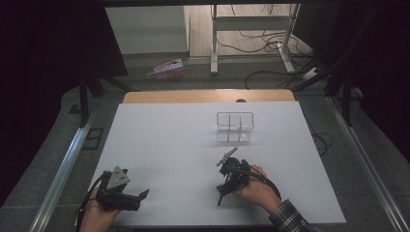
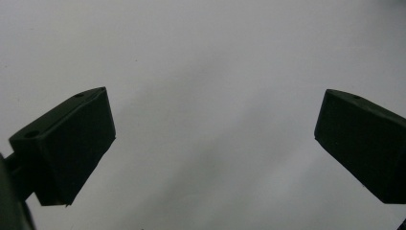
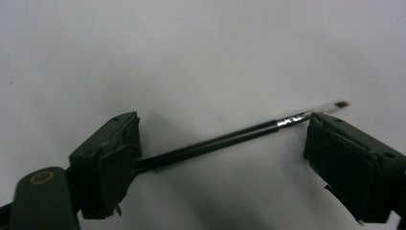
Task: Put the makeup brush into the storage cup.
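The right gripper (image 3: 220, 158) straddles a thin brush (image 3: 215, 141) with wide jaws, ready to pinch it off the table (image 1: 169, 145).

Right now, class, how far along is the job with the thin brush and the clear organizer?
Nothing looks done yet: the clear organizer stands at the far side of the white table. In hand: the thin brush lies on the table between the right gripper jaws, which are open and not pressing it. The left gripper is open. Left, probably: grasp the brush and carry it to the organizer.
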